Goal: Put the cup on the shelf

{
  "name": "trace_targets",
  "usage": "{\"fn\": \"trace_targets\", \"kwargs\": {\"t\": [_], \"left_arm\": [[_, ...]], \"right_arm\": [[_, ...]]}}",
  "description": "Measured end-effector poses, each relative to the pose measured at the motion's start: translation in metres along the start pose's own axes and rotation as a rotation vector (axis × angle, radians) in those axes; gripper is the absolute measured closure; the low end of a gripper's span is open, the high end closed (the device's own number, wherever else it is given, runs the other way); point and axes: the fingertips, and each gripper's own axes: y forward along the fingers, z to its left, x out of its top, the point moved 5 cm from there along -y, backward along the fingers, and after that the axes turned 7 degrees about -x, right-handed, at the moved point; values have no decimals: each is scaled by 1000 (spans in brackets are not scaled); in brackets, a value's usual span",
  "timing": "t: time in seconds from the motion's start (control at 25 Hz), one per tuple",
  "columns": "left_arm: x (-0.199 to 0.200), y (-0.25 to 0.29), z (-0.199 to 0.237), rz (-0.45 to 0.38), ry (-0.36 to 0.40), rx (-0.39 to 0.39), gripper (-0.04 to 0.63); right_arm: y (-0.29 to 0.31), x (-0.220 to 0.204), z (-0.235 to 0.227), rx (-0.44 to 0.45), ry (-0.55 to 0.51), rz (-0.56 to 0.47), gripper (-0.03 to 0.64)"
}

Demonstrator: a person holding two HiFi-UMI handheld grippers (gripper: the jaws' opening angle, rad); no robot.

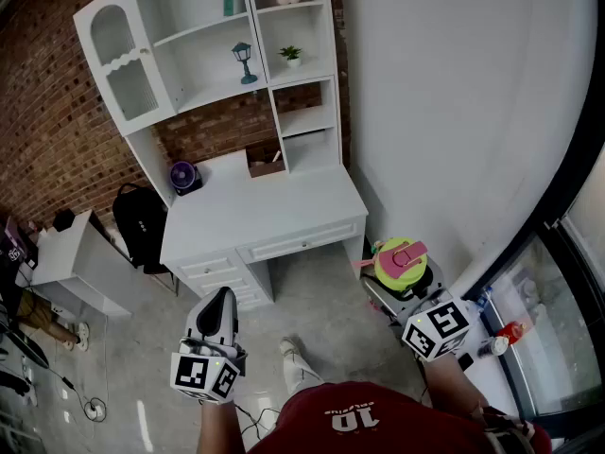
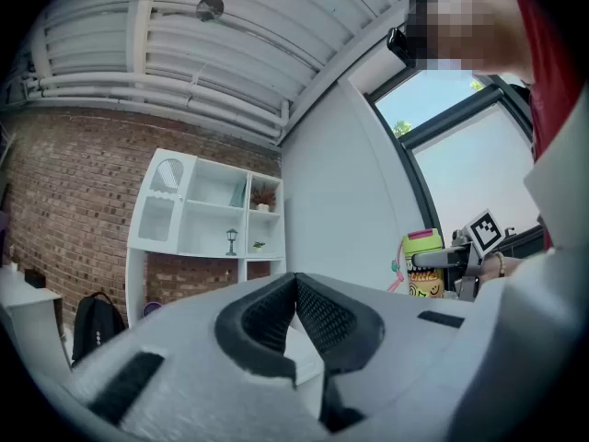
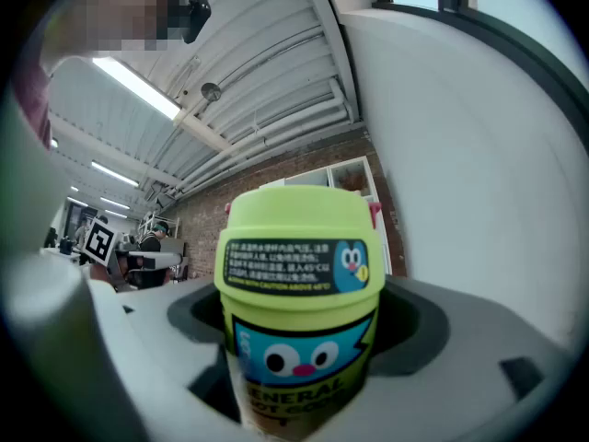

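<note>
Close by, the right tongs are clamped on the green cup. They hold it upright in the air, near the white wall. The left tongs are shut tight with nothing in them.

Farther off stands the white worktop. Above it is the shelf, against the brick wall. The cup is well apart from the shelf.

I think this is the carrying step: the cup is picked up but not yet put down. Next the person needs to walk closer and lift the cup to a bare spot on the shelf. Then the cup must be set down flat before the tongs open.
</note>
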Motion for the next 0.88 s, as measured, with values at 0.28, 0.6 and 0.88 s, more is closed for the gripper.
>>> {"fn": "trace_targets", "kwargs": {"t": [0.28,0.6,0.88], "left_arm": [[7,-3,-16,-9,-13,-2,597],[9,-6,-25,-22,-21,5,597],[5,-13,-29,3,-38,6,597]], "right_arm": [[-12,-4,0,3,10,12,202],[-22,-2,-4,-14,-7,6,202],[-27,-5,-5,-31,-10,5,202]]}}
